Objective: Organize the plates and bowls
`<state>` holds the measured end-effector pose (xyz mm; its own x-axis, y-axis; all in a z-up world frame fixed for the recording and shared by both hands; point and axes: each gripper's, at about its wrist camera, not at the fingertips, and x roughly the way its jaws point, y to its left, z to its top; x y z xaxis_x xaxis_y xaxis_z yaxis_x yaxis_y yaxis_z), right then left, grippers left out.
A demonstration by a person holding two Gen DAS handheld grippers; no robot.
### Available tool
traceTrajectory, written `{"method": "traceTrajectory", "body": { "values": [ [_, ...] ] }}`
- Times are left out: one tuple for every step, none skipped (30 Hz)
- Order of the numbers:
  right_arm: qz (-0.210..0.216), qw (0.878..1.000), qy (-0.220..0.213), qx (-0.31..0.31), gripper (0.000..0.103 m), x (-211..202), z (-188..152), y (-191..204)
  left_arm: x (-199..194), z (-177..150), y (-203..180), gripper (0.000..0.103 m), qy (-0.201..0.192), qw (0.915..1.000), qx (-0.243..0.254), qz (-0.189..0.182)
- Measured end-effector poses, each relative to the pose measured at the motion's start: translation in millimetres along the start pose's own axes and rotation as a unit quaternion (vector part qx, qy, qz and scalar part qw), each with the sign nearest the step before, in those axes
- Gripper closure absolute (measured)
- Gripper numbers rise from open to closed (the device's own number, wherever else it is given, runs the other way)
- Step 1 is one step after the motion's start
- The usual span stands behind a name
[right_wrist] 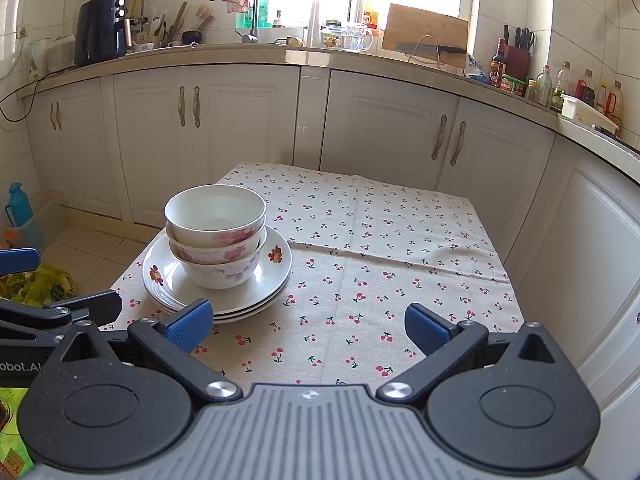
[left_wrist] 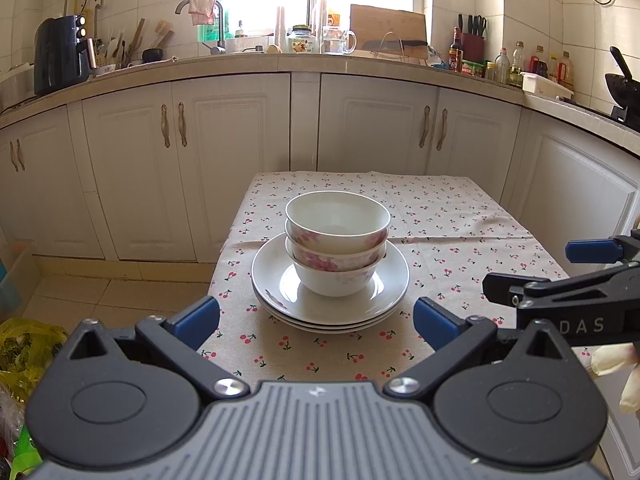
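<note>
Your left gripper (left_wrist: 316,320) is spread wide and empty, short of the stack of plates (left_wrist: 384,280). Your right gripper (right_wrist: 308,326) is equally wide, holding nothing, beside that stack. Three nested bowls (left_wrist: 338,224) sit on the plates near the table's (right_wrist: 440,240) near-left edge. The cloth from the stack to the right edge and far corners lies bare.

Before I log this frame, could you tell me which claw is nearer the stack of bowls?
Left. The left claw faces the stack of bowls head-on; the right claw sits off to its right.
</note>
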<state>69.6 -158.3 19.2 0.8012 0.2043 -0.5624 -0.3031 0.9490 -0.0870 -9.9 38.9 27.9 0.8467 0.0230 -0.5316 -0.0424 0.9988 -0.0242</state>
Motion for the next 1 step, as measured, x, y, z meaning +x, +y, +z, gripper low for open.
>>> {"method": "traceTrajectory", "body": {
  "values": [
    [0.0, 1.0, 0.001, 0.0, 0.0, 0.5, 0.4, 0.1, 0.0, 0.1, -0.1, 0.001, 0.0, 1.0, 0.0, 0.0]
  ]
}}
